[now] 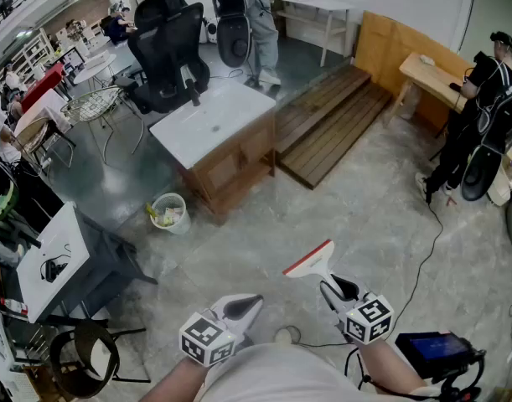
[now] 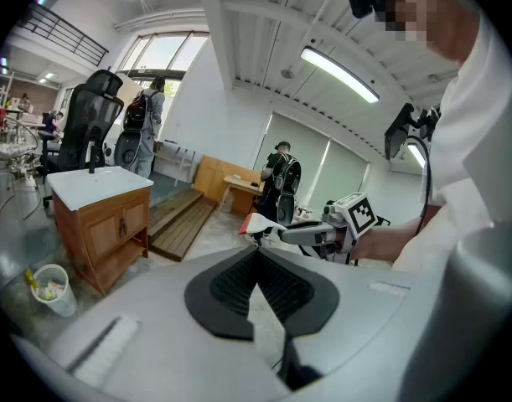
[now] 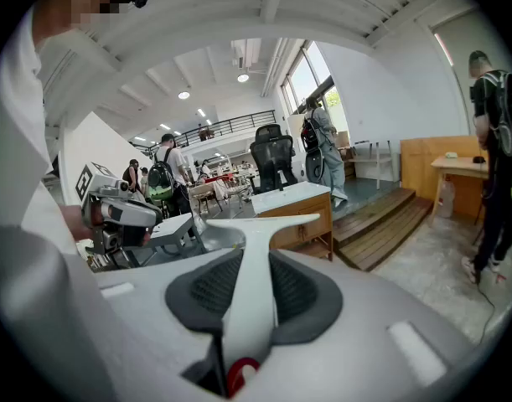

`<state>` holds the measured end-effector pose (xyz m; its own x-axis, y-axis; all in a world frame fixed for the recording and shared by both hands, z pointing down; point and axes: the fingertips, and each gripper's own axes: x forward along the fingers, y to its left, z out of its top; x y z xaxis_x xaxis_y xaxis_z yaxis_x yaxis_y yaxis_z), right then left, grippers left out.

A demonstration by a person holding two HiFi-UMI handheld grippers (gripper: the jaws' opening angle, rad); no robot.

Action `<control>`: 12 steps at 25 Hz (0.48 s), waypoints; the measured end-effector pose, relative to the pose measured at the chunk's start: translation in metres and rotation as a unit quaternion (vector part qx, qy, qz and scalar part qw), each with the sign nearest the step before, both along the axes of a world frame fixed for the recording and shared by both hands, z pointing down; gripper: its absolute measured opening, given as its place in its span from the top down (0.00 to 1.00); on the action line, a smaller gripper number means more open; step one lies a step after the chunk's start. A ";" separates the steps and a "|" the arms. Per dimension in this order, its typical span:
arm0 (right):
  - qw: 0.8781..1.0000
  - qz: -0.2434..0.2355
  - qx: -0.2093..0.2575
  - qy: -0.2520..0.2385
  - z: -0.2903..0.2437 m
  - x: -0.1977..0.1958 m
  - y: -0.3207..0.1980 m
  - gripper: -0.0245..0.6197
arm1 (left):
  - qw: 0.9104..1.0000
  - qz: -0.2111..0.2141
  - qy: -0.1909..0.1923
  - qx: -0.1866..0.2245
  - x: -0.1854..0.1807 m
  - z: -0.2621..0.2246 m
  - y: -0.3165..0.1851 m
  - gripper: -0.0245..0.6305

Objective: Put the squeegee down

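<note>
**Squeegee up in the air in the right hand-held gripper**

Squeegee first: it is low in the head view, close to the person's body. The right hand-held gripper has hold of it. In the right gripper view the jaws are partly apart, and their dark pads press on the white handle from both sides. The handle runs straight up between them. The wide blade has a red strip along it. It points up and away, over the floor, and touches nothing else.

The left hand-held gripper is just beside the right one, on the left. The left gripper view shows its jaws closed, with the pads meeting at the tips. Nothing is between them.

A thin black cable lies on the grey floor to the right.

Farther off, a small white bin with rubbish in it stands on the floor. It is just beside a wooden cabinet that has a white top with a black tap. A low wooden step lies to the right of the cabinet. A black chair stands behind the cabinet.

At the far right, a person in black stands next to a wooden table. Another person stands at the top of the head view, beyond the cabinet.
</note>
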<state>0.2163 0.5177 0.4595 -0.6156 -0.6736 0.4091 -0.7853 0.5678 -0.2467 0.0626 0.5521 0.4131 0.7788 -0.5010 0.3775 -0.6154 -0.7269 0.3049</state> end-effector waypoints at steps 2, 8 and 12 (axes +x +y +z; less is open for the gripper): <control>1.000 0.007 0.004 -0.003 -0.002 0.012 -0.004 0.80 | 1.000 0.006 -0.004 0.002 0.009 -0.001 -0.005 0.95; 1.000 0.019 -0.002 -0.014 0.000 0.042 -0.011 0.80 | 1.000 0.014 -0.012 0.014 0.035 -0.010 -0.021 0.95; 1.000 0.014 -0.016 -0.018 0.013 0.037 -0.011 0.80 | 1.000 0.011 -0.005 0.009 0.033 -0.004 -0.027 0.95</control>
